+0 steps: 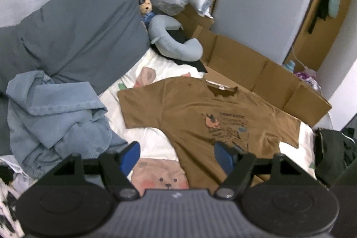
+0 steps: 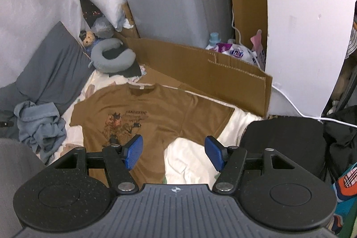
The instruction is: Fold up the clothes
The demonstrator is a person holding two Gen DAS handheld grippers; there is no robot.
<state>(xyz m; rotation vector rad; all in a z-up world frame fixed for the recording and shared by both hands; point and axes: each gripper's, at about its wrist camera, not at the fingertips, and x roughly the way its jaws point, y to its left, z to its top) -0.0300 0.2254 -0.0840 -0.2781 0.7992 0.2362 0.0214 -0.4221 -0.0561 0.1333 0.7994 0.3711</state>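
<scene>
My left gripper [image 1: 177, 156] hangs released, blue pads spread wide with nothing between them, low in the frame. The brown t-shirt [image 1: 200, 110] lies flat, print up, on the white cartoon bedsheet [image 1: 154, 144], filling the centre and right of that view; its lower body runs under my right pad, and the hem is cut off behind the gripper body. My right gripper [image 2: 174, 153] is also released and holds nothing. In its view the shirt fills the middle, collar toward the top, one sleeve reaching right toward the cardboard box [image 2: 200, 68]. My left pad sits over the shirt's lower body. The chest print's lettering is too blurred to read. A crumpled blue garment [image 1: 55, 117] lies at left.
</scene>
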